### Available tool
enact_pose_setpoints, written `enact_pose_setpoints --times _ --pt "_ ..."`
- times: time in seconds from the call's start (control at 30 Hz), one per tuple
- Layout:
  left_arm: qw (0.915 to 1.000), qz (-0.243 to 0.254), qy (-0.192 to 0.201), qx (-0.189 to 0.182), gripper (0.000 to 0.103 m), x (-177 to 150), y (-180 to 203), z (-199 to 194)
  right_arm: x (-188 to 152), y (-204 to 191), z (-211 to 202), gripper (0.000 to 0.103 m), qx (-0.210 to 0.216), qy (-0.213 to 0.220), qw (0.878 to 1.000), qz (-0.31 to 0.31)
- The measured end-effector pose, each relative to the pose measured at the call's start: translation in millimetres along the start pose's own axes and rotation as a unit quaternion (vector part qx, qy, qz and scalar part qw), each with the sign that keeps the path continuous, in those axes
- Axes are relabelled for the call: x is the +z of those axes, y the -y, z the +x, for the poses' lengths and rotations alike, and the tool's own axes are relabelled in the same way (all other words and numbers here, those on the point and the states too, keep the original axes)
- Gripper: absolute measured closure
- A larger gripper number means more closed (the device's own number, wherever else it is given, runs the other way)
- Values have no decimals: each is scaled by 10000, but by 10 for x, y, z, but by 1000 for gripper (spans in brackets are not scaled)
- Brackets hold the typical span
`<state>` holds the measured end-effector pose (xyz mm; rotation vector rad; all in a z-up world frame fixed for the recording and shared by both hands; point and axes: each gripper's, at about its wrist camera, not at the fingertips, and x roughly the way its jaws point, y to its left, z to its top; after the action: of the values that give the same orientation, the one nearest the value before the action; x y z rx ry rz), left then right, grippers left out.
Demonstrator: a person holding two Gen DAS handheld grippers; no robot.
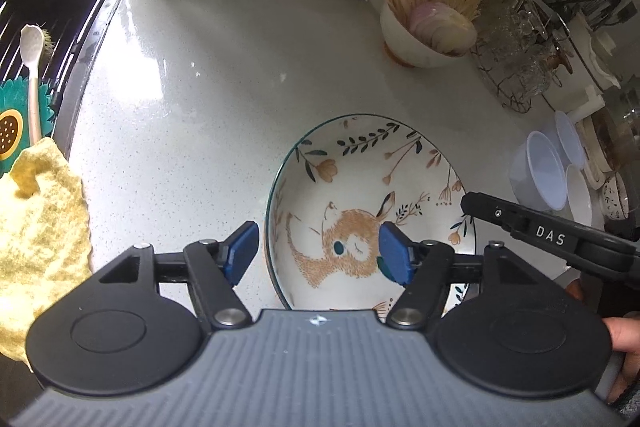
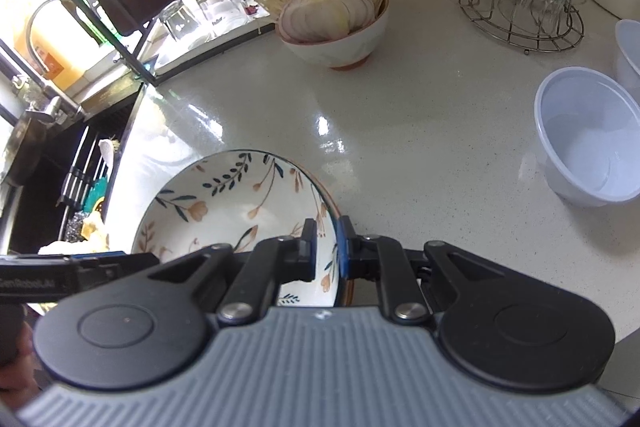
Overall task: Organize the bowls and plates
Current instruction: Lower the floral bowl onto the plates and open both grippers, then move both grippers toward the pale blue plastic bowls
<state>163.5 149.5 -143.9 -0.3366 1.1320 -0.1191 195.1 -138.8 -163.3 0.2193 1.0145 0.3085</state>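
Right jaws pinching plate rim; left jaws wide apart, holding nothing.

Right gripper (image 2: 325, 251) clamps the near-right rim of the deer plate (image 1: 372, 211), one pad inside, one outside; whether the plate sits flat on the table (image 1: 192, 99) or is tipped up, can't tell. Left gripper (image 1: 318, 253) hangs spread over the plate's near-left edge, one pad above the deer, the other off the rim. Risk, as I read it: a one-edge pinch on glazed ware could slip, plate swinging down or knocking the left pad. Plastic bowl (image 2: 588, 135) near on the right, onion-and-noodle bowl (image 2: 340, 27) well behind; a wide swing could catch either.
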Motion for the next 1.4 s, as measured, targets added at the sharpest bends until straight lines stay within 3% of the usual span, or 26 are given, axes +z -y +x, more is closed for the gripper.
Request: enact_pose_setpoints --times 0.33,0.53,0.73,0.8,1.03,1.4 --pt "9977 482 477 47 28 58 206 -261 36 8 -231 89 90 374 9992 133" --pt "9903 904 1056 -10 28 140 468 -571 158 25 -591 89 281 792 9959 328" --pt "9824 1139 1477 -122 28 128 829 -834 217 66 -1058 89 263 1304 9911 24" --pt "9771 1239 1725 -118 28 45 983 -965 201 101 -1225 89 324 1408 9895 -63" --pt "9732 1133 1999 -104 28 -305 1359 -1272 31 249 -1685 89 425 1629 9854 -264" --pt "9699 1220 2101 -158 28 -759 1888 -1328 -382 720 -2217 89 222 1990 9798 -6"
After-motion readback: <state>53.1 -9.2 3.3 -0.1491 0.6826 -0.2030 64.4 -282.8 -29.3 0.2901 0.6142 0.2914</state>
